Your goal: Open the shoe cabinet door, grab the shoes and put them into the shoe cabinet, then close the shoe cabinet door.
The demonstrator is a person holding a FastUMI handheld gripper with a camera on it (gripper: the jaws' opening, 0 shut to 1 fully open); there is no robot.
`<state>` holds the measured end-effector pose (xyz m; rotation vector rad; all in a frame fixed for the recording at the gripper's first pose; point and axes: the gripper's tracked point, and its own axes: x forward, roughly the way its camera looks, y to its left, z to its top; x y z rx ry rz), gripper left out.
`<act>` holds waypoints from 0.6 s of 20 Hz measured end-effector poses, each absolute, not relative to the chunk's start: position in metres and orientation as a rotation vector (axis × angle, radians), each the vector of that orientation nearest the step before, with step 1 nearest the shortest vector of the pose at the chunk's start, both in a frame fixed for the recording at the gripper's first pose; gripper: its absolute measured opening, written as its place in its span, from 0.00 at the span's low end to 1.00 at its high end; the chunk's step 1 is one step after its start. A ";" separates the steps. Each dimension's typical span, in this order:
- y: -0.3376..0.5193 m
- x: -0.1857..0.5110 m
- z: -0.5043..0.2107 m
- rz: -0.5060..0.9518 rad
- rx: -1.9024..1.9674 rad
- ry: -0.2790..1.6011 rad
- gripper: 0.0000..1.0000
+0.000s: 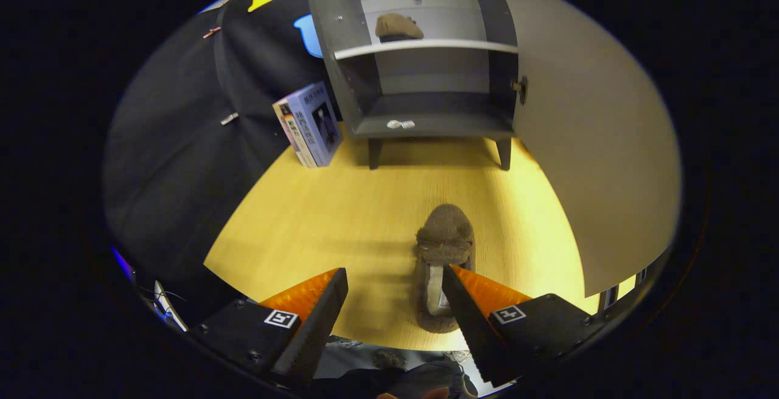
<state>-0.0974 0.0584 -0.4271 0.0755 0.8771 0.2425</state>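
Note:
A brown fuzzy slipper (443,247) lies on the wooden table (316,222), its toe pointing toward the cabinet, its heel partly hidden behind my right finger. My gripper (395,277) is open above the table's near edge, nothing held between the fingers. The shoe cabinet (426,70) stands at the far side with its door (596,143) swung wide open to the right. A second brown slipper (398,25) rests on the cabinet's upper shelf. The lower compartment holds only two small pale pieces (400,124) at its front lip.
A book or box (309,124) leans against the booth wall just left of the cabinet. The open door reaches far forward along the table's right side. Black cloth closes off the left.

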 end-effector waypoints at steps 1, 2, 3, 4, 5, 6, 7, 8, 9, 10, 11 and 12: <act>0.061 -0.096 -0.443 0.230 0.084 0.903 0.99; 0.063 -0.093 -0.458 0.217 0.089 0.919 0.99; 0.063 -0.087 -0.473 0.204 0.089 0.929 0.99; 0.062 -0.081 -0.486 0.185 0.092 0.933 0.99; 0.061 -0.075 -0.499 0.162 0.104 0.935 0.99; 0.063 -0.065 -0.509 0.139 0.123 0.924 0.99; 0.062 -0.056 -0.518 0.114 0.140 0.902 0.93; 0.061 -0.046 -0.524 0.086 0.141 0.873 0.89; 0.059 -0.034 -0.527 0.069 0.131 0.834 0.82; 0.060 -0.021 -0.531 0.058 0.122 0.804 0.77; 0.061 -0.016 -0.535 0.054 0.116 0.790 0.66; 0.061 -0.009 -0.537 0.044 0.111 0.778 0.55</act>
